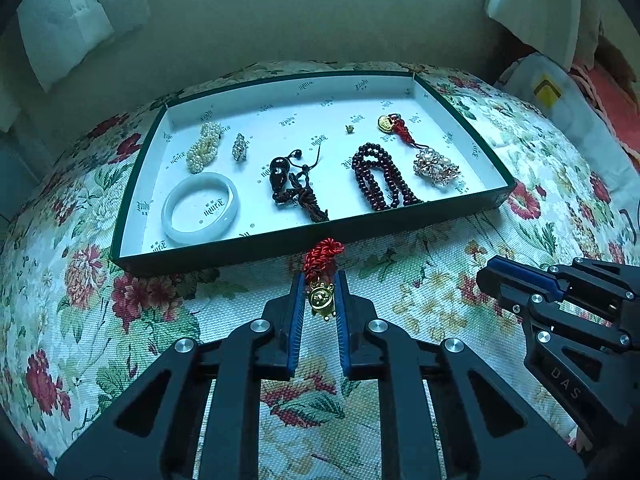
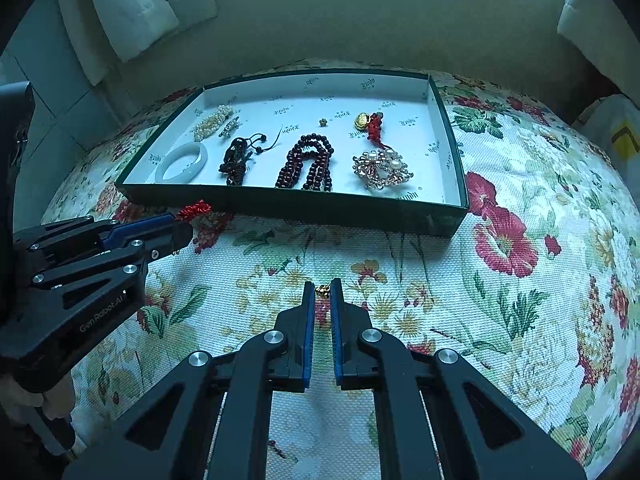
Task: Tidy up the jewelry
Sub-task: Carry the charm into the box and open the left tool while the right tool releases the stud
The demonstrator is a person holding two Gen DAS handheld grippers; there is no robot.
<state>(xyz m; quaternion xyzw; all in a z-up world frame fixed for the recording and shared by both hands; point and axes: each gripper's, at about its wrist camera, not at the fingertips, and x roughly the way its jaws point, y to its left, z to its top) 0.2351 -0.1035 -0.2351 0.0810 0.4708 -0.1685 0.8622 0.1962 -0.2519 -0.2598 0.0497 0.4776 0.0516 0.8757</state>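
Note:
A green-walled tray (image 1: 224, 246) (image 2: 280, 204) with a white floor lies on the flowered cloth. It holds a white bangle (image 1: 200, 208), a pearl strand (image 1: 205, 146), a dark cord pendant (image 1: 294, 184), dark red beads (image 1: 380, 178) (image 2: 308, 162), a pearl brooch (image 1: 436, 168) (image 2: 382, 168) and a gold charm on red cord (image 1: 394, 124). My left gripper (image 1: 319, 294) (image 2: 182, 224) is shut on a gold charm with a red knotted cord (image 1: 322, 268), just before the tray's front wall. My right gripper (image 2: 322, 294) (image 1: 486, 274) is shut on a small gold piece (image 2: 322, 290) near the cloth.
The tray sits on a round table covered with a floral cloth (image 2: 500, 280). White cushions (image 1: 60, 20) lean on the wall behind. A white bag with a yellow mark (image 1: 548, 88) lies off the table's right edge.

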